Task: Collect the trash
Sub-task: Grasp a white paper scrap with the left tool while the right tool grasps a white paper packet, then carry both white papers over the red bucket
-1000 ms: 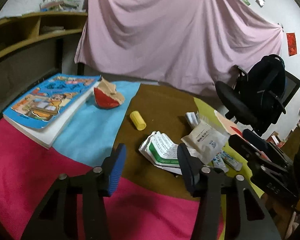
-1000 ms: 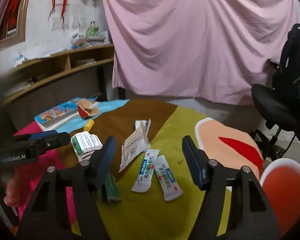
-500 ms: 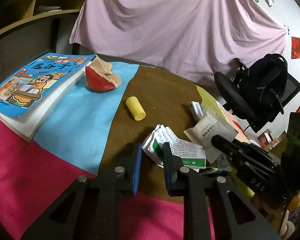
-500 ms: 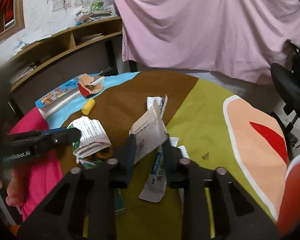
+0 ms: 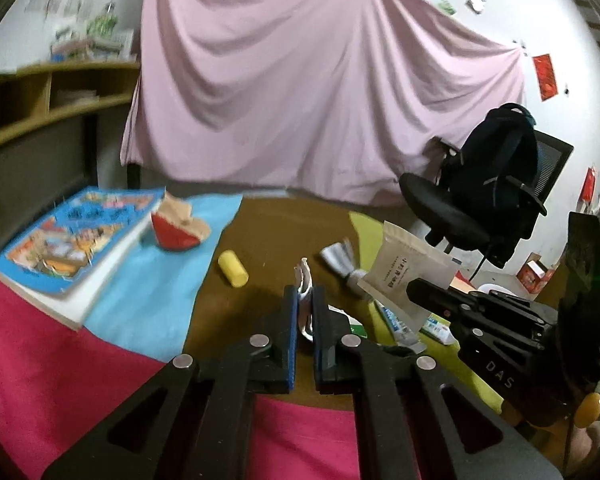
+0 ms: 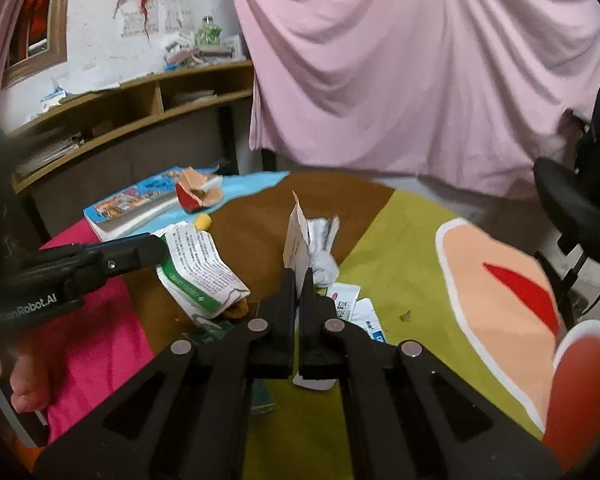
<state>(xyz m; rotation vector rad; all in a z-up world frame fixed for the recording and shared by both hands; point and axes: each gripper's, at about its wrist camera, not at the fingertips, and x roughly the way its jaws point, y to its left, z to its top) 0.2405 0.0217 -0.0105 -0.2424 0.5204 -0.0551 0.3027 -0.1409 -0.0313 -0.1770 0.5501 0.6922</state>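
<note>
My left gripper (image 5: 305,300) is shut on a folded white-and-green printed leaflet (image 5: 305,280), seen edge-on between the blue pads; in the right wrist view the leaflet (image 6: 200,272) hangs from it. My right gripper (image 6: 299,282) is shut on a beige paper pouch (image 6: 296,236), which stands upright; in the left wrist view the pouch (image 5: 404,272) is held up. Flat sachets (image 6: 346,308) and a crumpled white wrapper (image 6: 324,240) lie on the round table.
A blue picture book (image 5: 76,240), a torn red-and-tan carton (image 5: 176,224) and a yellow cylinder (image 5: 233,269) lie at the table's far left. A black office chair (image 5: 480,200) stands to the right. A red bowl (image 6: 580,384) sits low right.
Both grippers went from wide open to shut: the left closed on the leaflet, the right on the beige pouch, and both pieces are lifted off the table.
</note>
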